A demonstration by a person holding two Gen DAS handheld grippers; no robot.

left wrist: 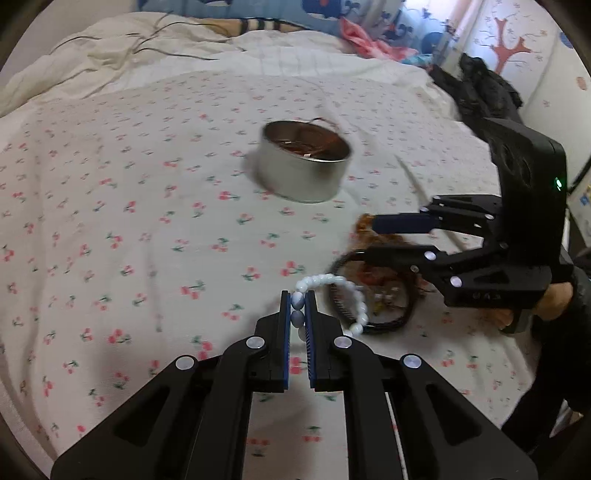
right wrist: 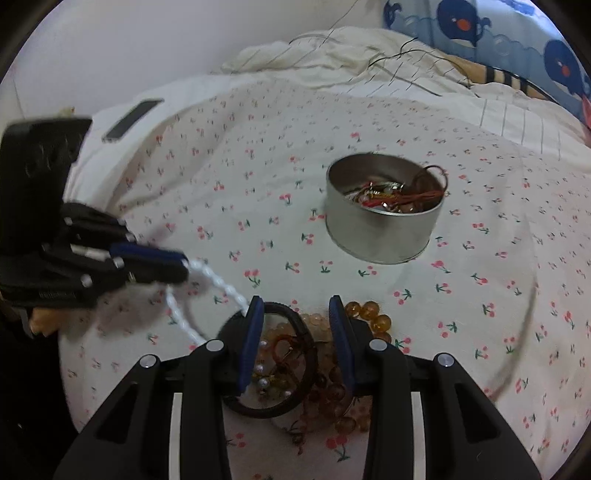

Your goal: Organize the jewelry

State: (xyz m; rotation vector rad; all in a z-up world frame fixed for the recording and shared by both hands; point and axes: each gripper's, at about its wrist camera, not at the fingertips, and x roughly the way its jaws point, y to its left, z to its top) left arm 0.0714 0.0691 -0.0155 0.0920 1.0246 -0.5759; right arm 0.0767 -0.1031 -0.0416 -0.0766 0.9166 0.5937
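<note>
No readable writing or brand showed anywhere. The work surface was a bed covered by a white sheet printed with small cherries, with a cream quilt bunched at the far side, a blue whale-print pillow beyond it, and a phone lying near the edge. A round metal tin stood on the sheet, holding tangled jewelry. The left gripper had its pads clamped on a white bead bracelet, whose loop hung out beside the fingers. The right gripper hung with jaws partly apart above a pile of amber beads and a dark bangle, gripping nothing.
</note>
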